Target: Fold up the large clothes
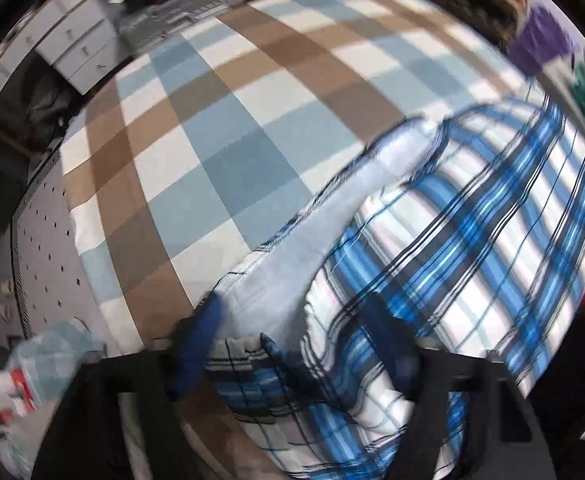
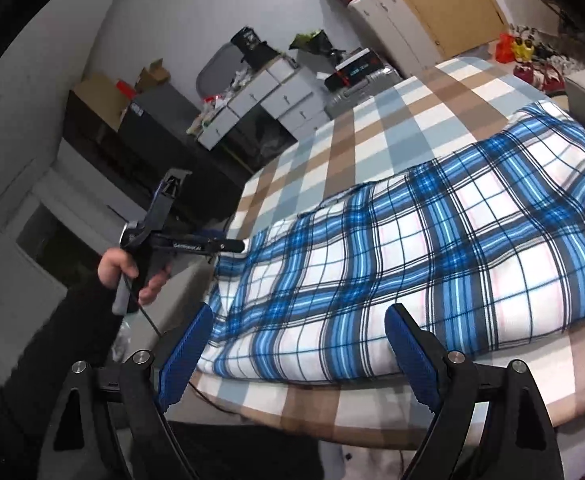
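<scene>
Plaid garment (image 2: pixel 392 264) lies spread over the near half of the checked bed cover (image 2: pixel 372 128), its near hem just inside the cover's near edge, its left end bunched at the near-left corner. In the left wrist view the pale lining (image 1: pixel 332 240) shows where that end is turned back.

Your left gripper (image 1: pixel 292 364) is at that corner with cloth between the blue fingers (image 1: pixel 196 352); the view is blurred, so you cannot tell whether the pads bite or just straddle it. From the right wrist view your left hand (image 2: pixel 136 272) grips the handle off the left edge, the tool reaching toward the corner.

Your right gripper (image 2: pixel 296 344) hangs over the near hem, jaws spread wide, nothing between them, pads clear of the fabric.

Likely step: take the near edge for a fold. Settle the left pinch first, deep enough to catch both layers and not just the lining. Bring the right jaws down square on the hem, well apart from the left hold, so the edge lifts level. Keep the span taut; slack will wrinkle the fold. Clutter near the dresser (image 2: pixel 260 100) is well apart, ignore it.
</scene>
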A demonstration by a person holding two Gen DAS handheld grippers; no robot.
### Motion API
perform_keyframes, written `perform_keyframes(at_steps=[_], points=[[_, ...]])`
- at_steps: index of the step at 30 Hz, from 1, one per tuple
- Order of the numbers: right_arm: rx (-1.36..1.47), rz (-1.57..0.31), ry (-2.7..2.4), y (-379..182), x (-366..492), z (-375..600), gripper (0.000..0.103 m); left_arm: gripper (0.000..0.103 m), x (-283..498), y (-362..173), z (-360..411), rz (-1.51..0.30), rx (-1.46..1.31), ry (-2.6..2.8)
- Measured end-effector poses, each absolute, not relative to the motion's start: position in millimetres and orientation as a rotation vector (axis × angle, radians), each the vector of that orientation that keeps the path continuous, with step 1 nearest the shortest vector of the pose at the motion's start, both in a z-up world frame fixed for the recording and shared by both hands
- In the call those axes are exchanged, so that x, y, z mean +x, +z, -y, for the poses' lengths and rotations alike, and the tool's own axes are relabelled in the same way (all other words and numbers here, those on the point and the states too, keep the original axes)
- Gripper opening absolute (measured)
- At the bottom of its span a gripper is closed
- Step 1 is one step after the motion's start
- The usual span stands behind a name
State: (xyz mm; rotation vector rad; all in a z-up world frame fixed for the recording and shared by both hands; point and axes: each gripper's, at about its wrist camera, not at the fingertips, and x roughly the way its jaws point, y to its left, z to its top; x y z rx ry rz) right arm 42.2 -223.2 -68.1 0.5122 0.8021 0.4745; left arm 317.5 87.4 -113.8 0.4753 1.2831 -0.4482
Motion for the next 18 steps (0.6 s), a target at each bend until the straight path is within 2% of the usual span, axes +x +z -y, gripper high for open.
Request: perform_keyframes(at_steps=[1,2,3,4,5,10,18], points=[[0.500,-0.801,0.474,-67.5,41.6,221.2,0.089,0.040,308.4,-107.0,-82.5,-1.284,0.513,-0.432],[0.495,-0.801,0.479,-66.9,40.1,219.8,0.089,0.035,308.7,-109.0,-82.8,-1.286,0.534,-0.417],[0.493,-0.802,0.486,-66.9,38.1,218.8,0.089,0.023,310.8,-110.7,-83.3,-1.304,0.512,-0.438],[0.492,-0.808,0.493,-67.5,38.7,216.9,0.089,0.017,310.9,-109.2,-84.4,-1.308,0.494,-0.451],[0.490,-0.818,0.498,-68.6,39.7,214.6,0.089,0.006,311.5,-106.7,-83.8,-1.298,0.484,-0.450],[0.485,-0.851,0.508,-73.8,42.9,209.0,0.089,0.001,314.3,-96.3,-79.6,-1.246,0.481,-0.376],[0.524,-0.842,0.488,-72.8,38.0,218.8,0.089,0.001,322.5,-93.9,-91.2,-1.131,0.453,-0.161]])
